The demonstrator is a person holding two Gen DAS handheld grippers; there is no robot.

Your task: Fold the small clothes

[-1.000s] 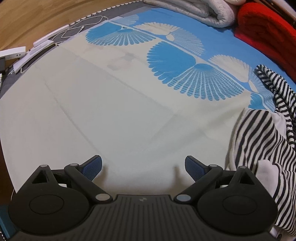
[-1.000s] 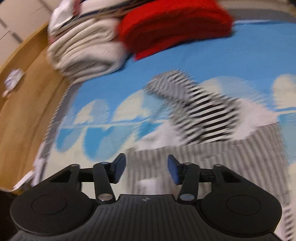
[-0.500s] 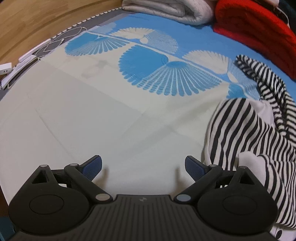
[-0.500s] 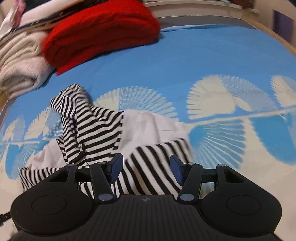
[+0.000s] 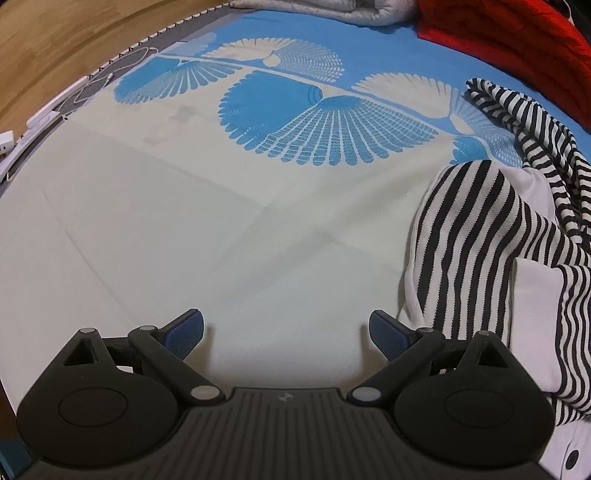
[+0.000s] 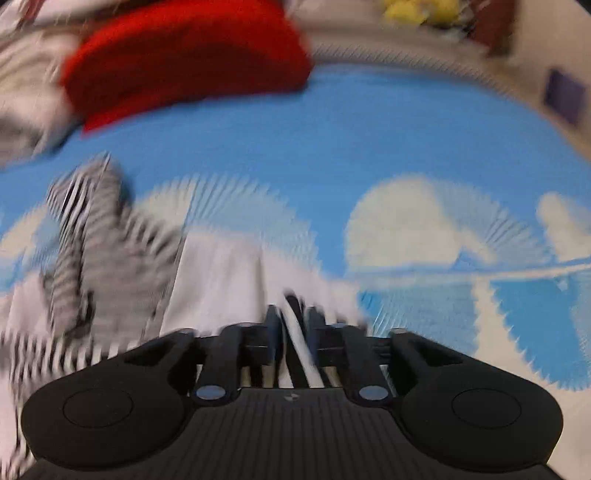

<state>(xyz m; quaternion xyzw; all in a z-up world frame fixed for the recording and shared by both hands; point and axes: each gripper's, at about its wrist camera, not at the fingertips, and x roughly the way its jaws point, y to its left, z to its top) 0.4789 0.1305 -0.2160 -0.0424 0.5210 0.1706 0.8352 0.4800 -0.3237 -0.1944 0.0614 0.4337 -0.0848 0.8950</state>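
Note:
A black-and-white striped garment (image 5: 480,229) lies crumpled on the blue and cream bed cover (image 5: 221,221), at the right of the left wrist view. My left gripper (image 5: 286,332) is open over bare cream cover, just left of the garment's edge, with nothing between its fingers. The right wrist view is blurred. There my right gripper (image 6: 293,321) sits low on the same garment (image 6: 221,280), its jaws closing and nearly together, with a fold of striped fabric pinched between them.
A folded red blanket (image 5: 517,40) and a pale folded blanket (image 5: 325,7) lie at the far side of the bed. White cables and a power strip (image 5: 92,85) run along the left edge, with wooden floor (image 5: 55,44) beyond. The red blanket (image 6: 184,55) also shows up top.
My right gripper came down onto the striped garment and its jaws narrowed from wide apart to pinching a fold. The left gripper drifted toward the garment, which now fills more of its view.

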